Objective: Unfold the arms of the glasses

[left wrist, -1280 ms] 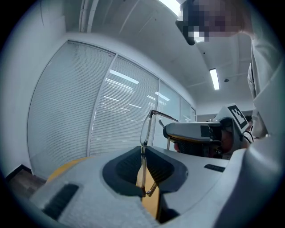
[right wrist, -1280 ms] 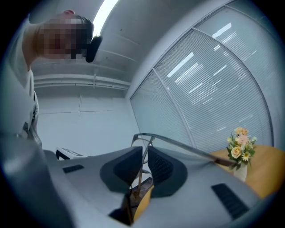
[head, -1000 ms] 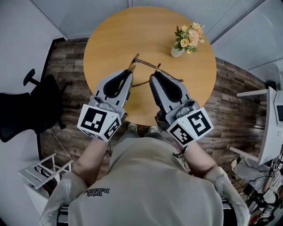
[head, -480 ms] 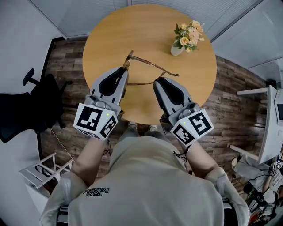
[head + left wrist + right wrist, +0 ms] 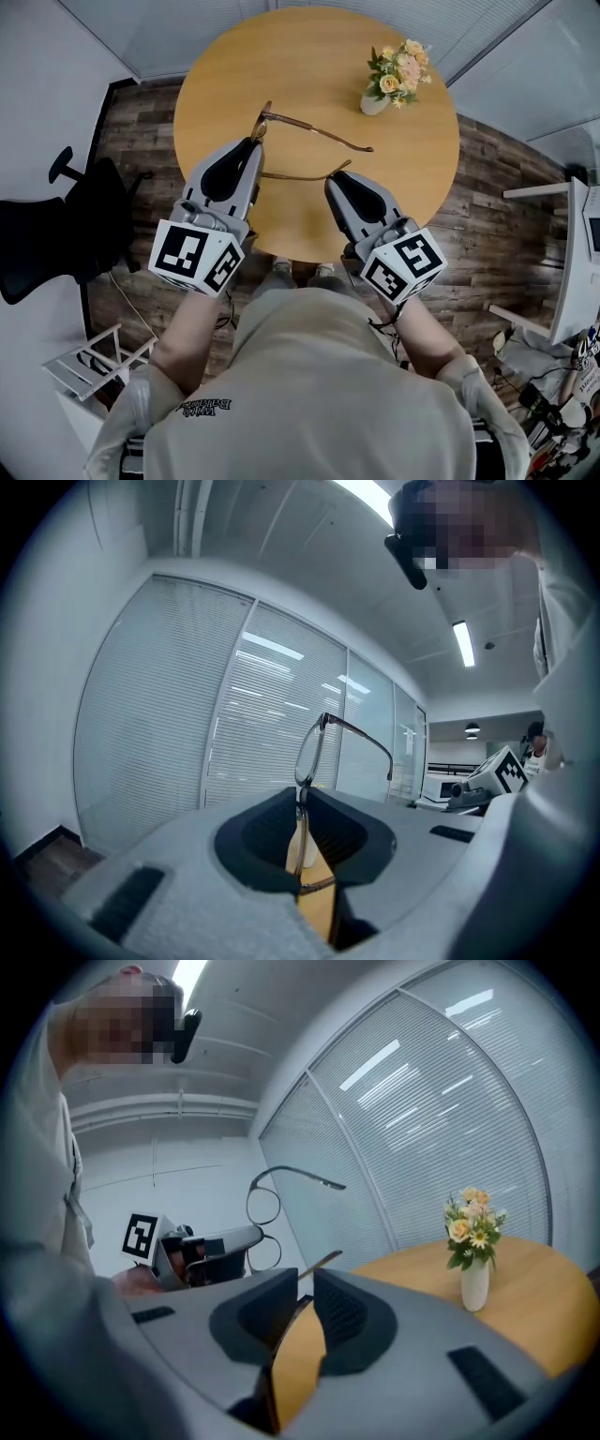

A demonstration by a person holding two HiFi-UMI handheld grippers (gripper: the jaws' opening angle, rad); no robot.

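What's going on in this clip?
A person works two grippers over a round wooden table. The left gripper has its jaws shut on the front of the glasses, holding them on edge. The far arm sticks out, unfolded, toward the flower vase. The near arm runs across into the right gripper, whose jaws look closed on it near its tip.

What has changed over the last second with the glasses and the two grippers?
The right gripper drew back toward the person and sank a little, and the near arm, which lies between its jaws, came with it. The left gripper, clamped on the front of the glasses, carried them slightly left and away. The flower vase stayed put.
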